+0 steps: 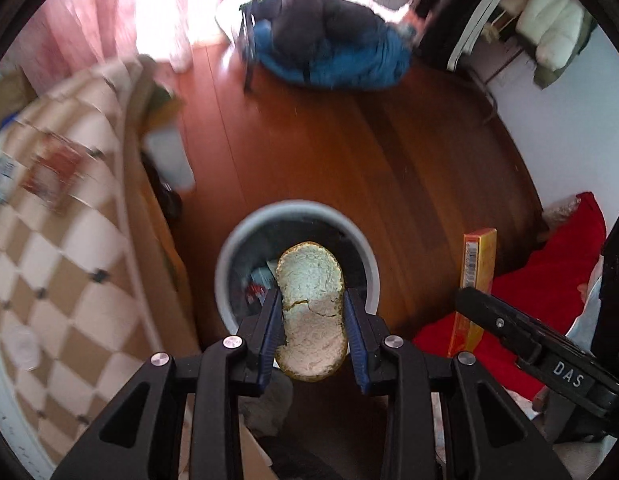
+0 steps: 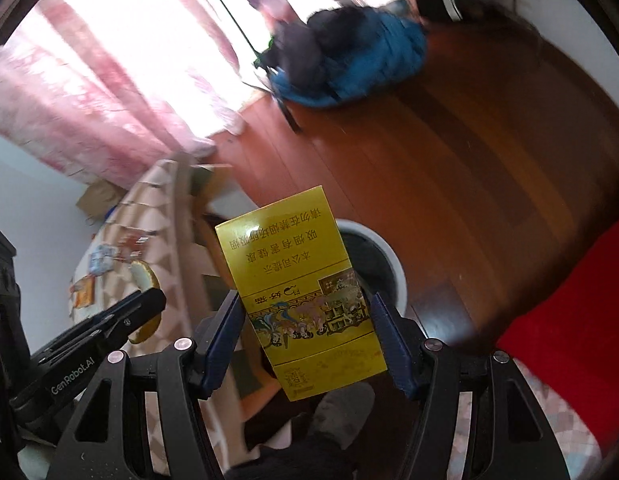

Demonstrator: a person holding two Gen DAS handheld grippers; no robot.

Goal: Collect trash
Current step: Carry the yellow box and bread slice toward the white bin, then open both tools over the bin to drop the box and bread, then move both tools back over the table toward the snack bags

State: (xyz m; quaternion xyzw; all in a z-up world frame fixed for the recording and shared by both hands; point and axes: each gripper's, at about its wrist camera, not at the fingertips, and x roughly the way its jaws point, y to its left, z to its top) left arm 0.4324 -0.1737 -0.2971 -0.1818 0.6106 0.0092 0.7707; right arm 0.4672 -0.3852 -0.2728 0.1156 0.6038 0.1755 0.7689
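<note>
My left gripper point(image 1: 311, 298) is shut on a piece of pale fruit peel point(image 1: 311, 312) with a yellow-green rim, held right above the round white trash bin point(image 1: 229, 264), which has some rubbish inside. My right gripper point(image 2: 305, 308) is shut on a flat yellow carton point(image 2: 297, 288) printed with Chinese text and a picture band; the carton hangs in front of the same bin point(image 2: 389, 260). The carton point(image 1: 475, 280) and the right gripper's finger point(image 1: 509, 328) show at the right of the left wrist view. The left gripper's finger point(image 2: 121, 320) and the peel point(image 2: 143, 280) show at the left of the right wrist view.
A table with a checked beige cloth point(image 1: 61, 240) carrying packets stands left of the bin. A red cloth point(image 1: 549, 280) lies to the right. A blue and dark bundle point(image 1: 329, 52) lies on the wooden floor point(image 1: 369, 152) near pink curtains point(image 2: 89, 92). A grey slipper point(image 2: 337, 416) is below.
</note>
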